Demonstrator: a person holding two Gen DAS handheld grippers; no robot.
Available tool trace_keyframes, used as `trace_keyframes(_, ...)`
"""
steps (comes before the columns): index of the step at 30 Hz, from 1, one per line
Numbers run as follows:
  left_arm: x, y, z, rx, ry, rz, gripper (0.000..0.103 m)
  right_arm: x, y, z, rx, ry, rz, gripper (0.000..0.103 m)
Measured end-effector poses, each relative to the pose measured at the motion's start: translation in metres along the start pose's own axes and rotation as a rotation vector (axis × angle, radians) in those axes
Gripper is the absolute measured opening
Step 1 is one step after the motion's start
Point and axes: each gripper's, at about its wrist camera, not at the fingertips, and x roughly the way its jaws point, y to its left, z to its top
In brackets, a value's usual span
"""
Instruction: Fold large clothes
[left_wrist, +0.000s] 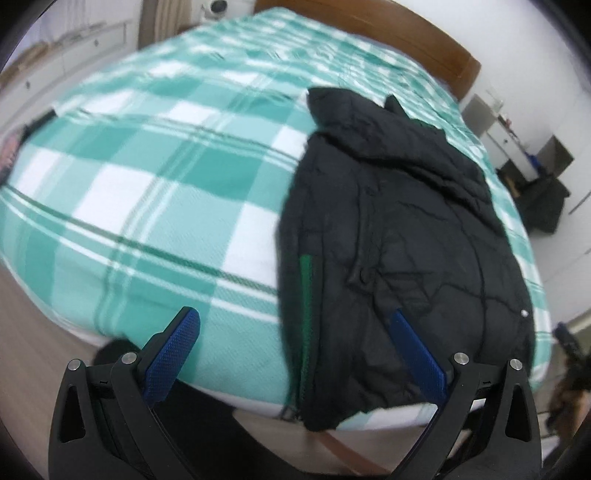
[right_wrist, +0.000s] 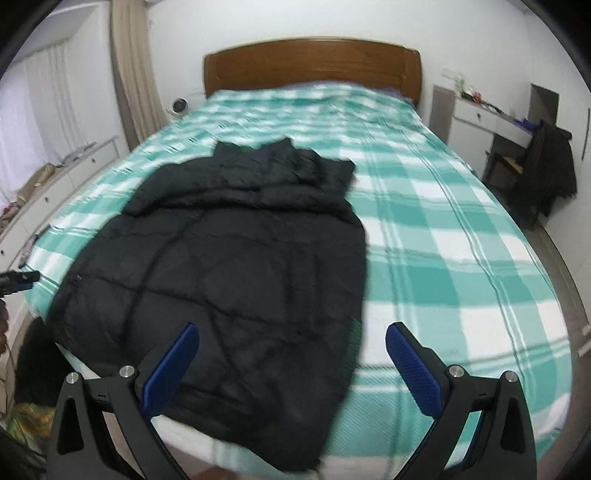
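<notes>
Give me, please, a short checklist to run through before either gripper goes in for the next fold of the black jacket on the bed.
1. Left gripper open and holding nothing: ok.
2. Right gripper open and holding nothing: ok.
3. Black jacket lying on the checked bedspread: ok.
4. Hem fully on the bed: not ok, it hangs over the near edge.
5. Sleeves tucked in: cannot tell.
6. Bedspread beside the jacket free for folding: ok.
</notes>
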Motion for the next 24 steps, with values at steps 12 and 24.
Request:
trace_keyframes(12, 0.068, -0.041, -0.035, 0.099, 0.186, -0.016, 0.102, 0.034, -0.028, -0.036, 0.126, 0.208, 0.141, 0.103)
trace_keyframes(24, 0.067, -0.034, -0.038, 0.089, 0.203, -0.055, 0.084, 0.056, -0.006, -0.043, 0.061, 0.277, 0.151, 0.103)
